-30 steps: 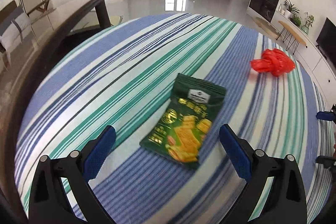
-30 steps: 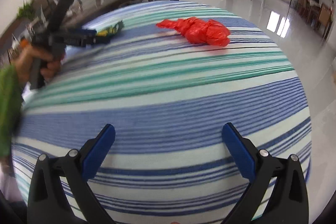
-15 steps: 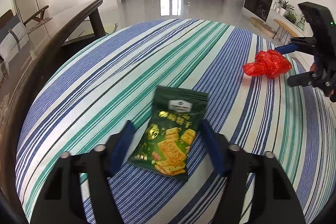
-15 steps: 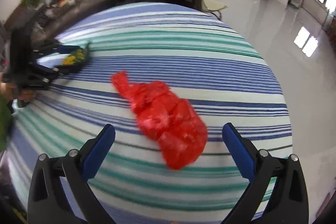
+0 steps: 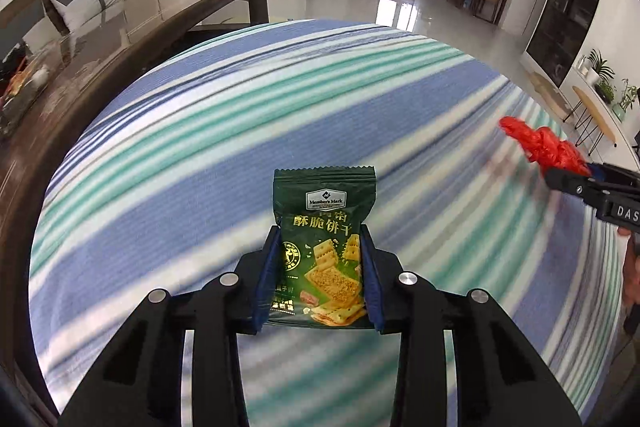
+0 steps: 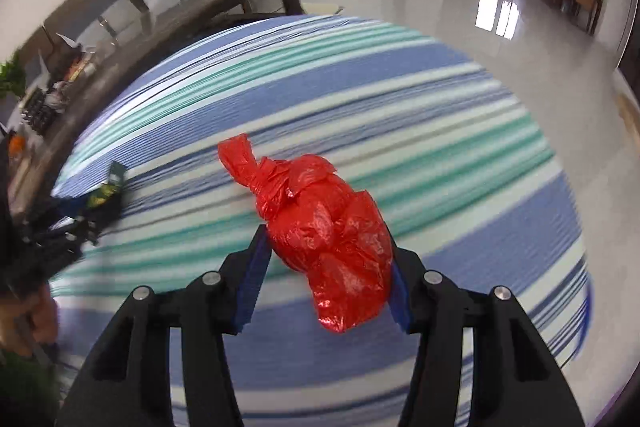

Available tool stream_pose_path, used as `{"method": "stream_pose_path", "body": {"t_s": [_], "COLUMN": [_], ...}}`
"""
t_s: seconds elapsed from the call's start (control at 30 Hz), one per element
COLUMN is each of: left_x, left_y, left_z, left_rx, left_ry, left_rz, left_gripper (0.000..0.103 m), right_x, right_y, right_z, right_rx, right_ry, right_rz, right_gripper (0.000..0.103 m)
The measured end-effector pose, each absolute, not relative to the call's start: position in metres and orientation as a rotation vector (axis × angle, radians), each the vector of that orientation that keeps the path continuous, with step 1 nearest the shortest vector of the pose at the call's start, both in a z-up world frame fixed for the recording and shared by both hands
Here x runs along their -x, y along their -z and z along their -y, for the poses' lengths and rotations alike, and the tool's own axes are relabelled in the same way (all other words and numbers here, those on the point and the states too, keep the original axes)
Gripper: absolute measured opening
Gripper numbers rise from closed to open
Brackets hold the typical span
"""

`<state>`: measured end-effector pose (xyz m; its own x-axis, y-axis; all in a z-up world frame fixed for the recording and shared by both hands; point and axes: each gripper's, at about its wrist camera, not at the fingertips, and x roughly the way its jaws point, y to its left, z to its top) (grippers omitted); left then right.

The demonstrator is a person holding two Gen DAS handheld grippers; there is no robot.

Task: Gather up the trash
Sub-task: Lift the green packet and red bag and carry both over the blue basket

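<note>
Both tools are loaded. Our left tool point(image 5: 320, 277) is pinching the green cracker packet point(image 5: 323, 247) by its two side edges near the bottom seam, so the packet stands up between the blue pads point(image 5: 267, 275) with its printed face toward the camera and its crimped top free. Gripping the edges rather than the flat face makes sense for something this thin and slippery: the pads bite the stiffer seams and the packet cannot fold away.

Our right tool point(image 6: 326, 277) is clamped on the red plastic bag point(image 6: 326, 231), squeezing its bulging body from both sides while the knotted neck sticks out ahead. Taking the full part gives the pads something to compress; the thin knot would slide out more easily.

We judge both pieces to be raised off the striped surface point(image 5: 200, 131), whose stripes are smeared by motion while the held items look sharp. From the left view the red bag point(image 5: 540, 143) sits off to the right in the other tool point(image 5: 588, 183), well apart from the packet.

No bin shows in either view, so carrying both items to one is the remaining part of the job.
</note>
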<state>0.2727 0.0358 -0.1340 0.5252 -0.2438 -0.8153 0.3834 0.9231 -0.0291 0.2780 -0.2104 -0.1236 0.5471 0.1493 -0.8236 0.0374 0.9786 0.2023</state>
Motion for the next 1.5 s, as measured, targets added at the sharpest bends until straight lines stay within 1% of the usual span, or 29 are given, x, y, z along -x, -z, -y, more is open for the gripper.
{"method": "stream_pose_path", "body": {"t_s": [0.07, 0.13, 0.17, 0.2, 0.23, 0.3, 0.43, 0.5, 0.6, 1.07, 1.13, 1.27, 1.37, 1.4, 1.47, 1.5], "left_x": [-0.252, -0.237, -0.231, -0.227, -0.225, -0.22, -0.219, -0.221, -0.223, -0.225, -0.225, -0.229, -0.232, -0.233, -0.234, -0.234], "left_y": [0.135, 0.138, 0.138, 0.139, 0.141, 0.144, 0.146, 0.147, 0.149, 0.149, 0.149, 0.148, 0.145, 0.146, 0.145, 0.144], "left_z": [-0.034, -0.035, -0.035, -0.036, -0.036, -0.04, -0.042, -0.044, -0.044, -0.046, -0.046, -0.047, -0.044, -0.041, -0.035, -0.032], "left_rx": [-0.177, -0.176, -0.177, -0.183, -0.191, -0.186, -0.195, -0.184, -0.184, -0.178, -0.177, -0.178, -0.199, -0.223, -0.27, -0.275], "left_ry": [0.375, 0.377, 0.37, 0.363, 0.354, 0.34, 0.324, 0.317, 0.307, 0.309, 0.309, 0.346, 0.444, 0.444, 0.462, 0.486], "left_rz": [-0.936, -0.94, -0.932, -0.928, -0.93, -0.932, -0.931, -0.941, -0.949, -0.953, -0.953, -0.952, -0.95, -0.958, -0.957, -0.958], "left_gripper": [0.037, 0.039, 0.041, 0.052, 0.069, 0.08, 0.088, 0.092, 0.097, 0.098, 0.098, 0.098, 0.098, 0.097, 0.091, 0.084], "right_x": [-0.262, -0.25, -0.245, -0.242, -0.239, -0.234, -0.23, -0.229, -0.231, -0.225, -0.226, -0.237, -0.257, -0.263, -0.275, -0.281], "right_y": [0.127, 0.13, 0.132, 0.134, 0.137, 0.138, 0.144, 0.147, 0.148, 0.148, 0.145, 0.118, 0.112, 0.114, 0.119, 0.123], "right_z": [0.194, 0.185, 0.183, 0.183, 0.184, 0.182, 0.181, 0.176, 0.175, 0.18, 0.181, 0.175, 0.158, 0.152, 0.142, 0.139], "right_rx": [-0.222, -0.203, -0.185, -0.162, -0.133, -0.074, 0.002, 0.046, 0.038, 0.022, 0.064, 0.261, 0.394, 0.427, 0.467, 0.475], "right_ry": [-0.102, -0.128, -0.13, -0.128, -0.128, -0.138, -0.168, -0.184, -0.203, -0.266, -0.312, -0.442, -0.576, -0.606, -0.659, -0.669], "right_rz": [-0.986, -0.974, -0.967, -0.968, -0.973, -0.962, -0.97, -0.958, -0.966, -0.96, -0.969, -0.91, -0.947, -0.965, -1.008, -1.033], "right_gripper": [0.053, 0.066, 0.08, 0.086, 0.086, 0.087, 0.089, 0.096, 0.098, 0.098, 0.098, 0.098, 0.098, 0.098, 0.097, 0.089]}}
